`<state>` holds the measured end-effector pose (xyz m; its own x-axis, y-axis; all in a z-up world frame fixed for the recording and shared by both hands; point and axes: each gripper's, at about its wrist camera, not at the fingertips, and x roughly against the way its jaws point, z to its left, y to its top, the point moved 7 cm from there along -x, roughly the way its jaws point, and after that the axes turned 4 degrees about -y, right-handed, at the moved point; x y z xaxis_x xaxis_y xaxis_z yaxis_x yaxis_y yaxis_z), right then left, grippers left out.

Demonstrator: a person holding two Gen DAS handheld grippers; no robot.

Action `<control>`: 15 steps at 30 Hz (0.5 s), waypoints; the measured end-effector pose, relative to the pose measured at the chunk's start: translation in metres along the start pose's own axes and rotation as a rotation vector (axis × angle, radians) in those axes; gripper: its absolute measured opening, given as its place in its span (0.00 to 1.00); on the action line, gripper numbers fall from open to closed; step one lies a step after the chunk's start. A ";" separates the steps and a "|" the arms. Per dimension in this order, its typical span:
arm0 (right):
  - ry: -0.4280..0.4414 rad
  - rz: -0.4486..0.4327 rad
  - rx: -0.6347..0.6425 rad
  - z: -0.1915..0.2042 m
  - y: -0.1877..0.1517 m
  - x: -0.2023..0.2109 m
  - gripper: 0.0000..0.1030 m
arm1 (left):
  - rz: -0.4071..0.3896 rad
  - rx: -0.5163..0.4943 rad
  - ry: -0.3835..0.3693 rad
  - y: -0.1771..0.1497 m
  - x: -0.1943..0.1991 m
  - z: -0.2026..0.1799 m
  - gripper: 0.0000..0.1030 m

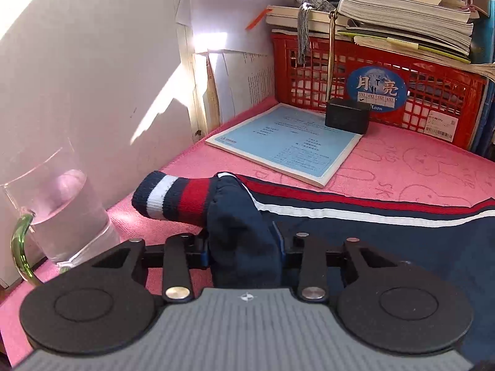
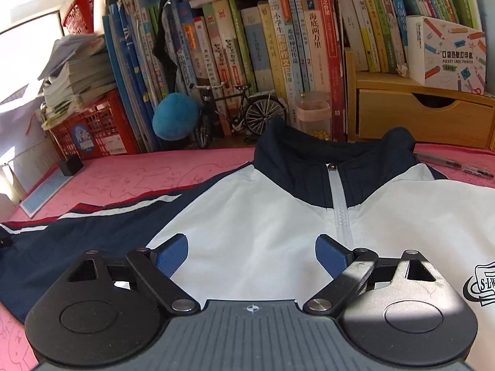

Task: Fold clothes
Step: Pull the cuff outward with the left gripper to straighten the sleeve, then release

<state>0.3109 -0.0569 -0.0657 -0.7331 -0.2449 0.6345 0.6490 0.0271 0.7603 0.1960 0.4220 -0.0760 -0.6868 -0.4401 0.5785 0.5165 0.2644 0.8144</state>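
Left wrist view. Setting: a surface under a pink towel, a white wall to the left, a red crate stacked with books at the back. On the towel: a blue booklet with a small black box on its far corner, and a glass mug of water close by the wall. The left hand-held gripper is nearly closed on the navy sleeve of the jacket, pinching bunched cloth just behind the striped cuff, which sticks out to the left. The rest of the sleeve runs away to the right, flat on the towel.

Right wrist view. Setting: a wall of upright books, a model bicycle, a wooden drawer unit. The jacket lies front up, zipped, collar toward the books. The right hand-held gripper is wide open above the white chest panel, holding nothing.

Handling note: we judge the sleeve is being folded. We would lift the cuff clear so the cloth does not drag, and have the free gripper pin the chest panel.

Clearances: the mug sits just beside the cuff, so any sweep should go rightward, away from it. The booklet lies near the sleeve's far edge. A pen lies beyond the right shoulder.
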 end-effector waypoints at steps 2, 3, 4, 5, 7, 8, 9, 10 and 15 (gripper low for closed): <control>-0.018 0.001 0.025 0.011 0.008 -0.004 0.88 | -0.032 -0.025 0.037 0.006 0.001 -0.002 0.18; -0.027 0.001 0.037 0.016 0.012 -0.006 0.88 | -0.052 -0.018 0.055 0.012 0.001 -0.001 0.17; -0.036 0.001 0.050 0.022 0.015 -0.008 0.88 | -0.084 -0.004 0.070 0.021 0.002 0.002 0.17; -0.044 0.001 0.062 0.027 0.019 -0.010 0.88 | -0.117 0.009 0.085 0.030 0.002 0.004 0.16; -0.062 0.002 0.087 0.038 0.027 -0.015 0.88 | -0.224 -0.002 0.099 0.061 0.009 0.003 0.16; -0.071 0.002 0.099 0.044 0.031 -0.017 0.88 | -0.280 -0.012 0.105 0.077 0.013 0.001 0.16; -0.080 0.001 0.111 0.049 0.034 -0.018 0.88 | -0.333 -0.021 0.111 0.092 0.017 -0.001 0.16; -0.090 -0.003 0.122 0.051 0.034 -0.018 0.88 | -0.351 -0.015 0.115 0.101 0.016 0.001 0.16; -0.136 -0.003 0.149 0.056 0.032 -0.018 0.88 | -0.361 -0.008 0.157 0.128 -0.005 0.011 0.16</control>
<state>0.3334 0.0031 -0.0450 -0.7624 -0.1123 0.6373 0.6167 0.1726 0.7681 0.2601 0.4672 0.0254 -0.7390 -0.6293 0.2406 0.2605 0.0624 0.9635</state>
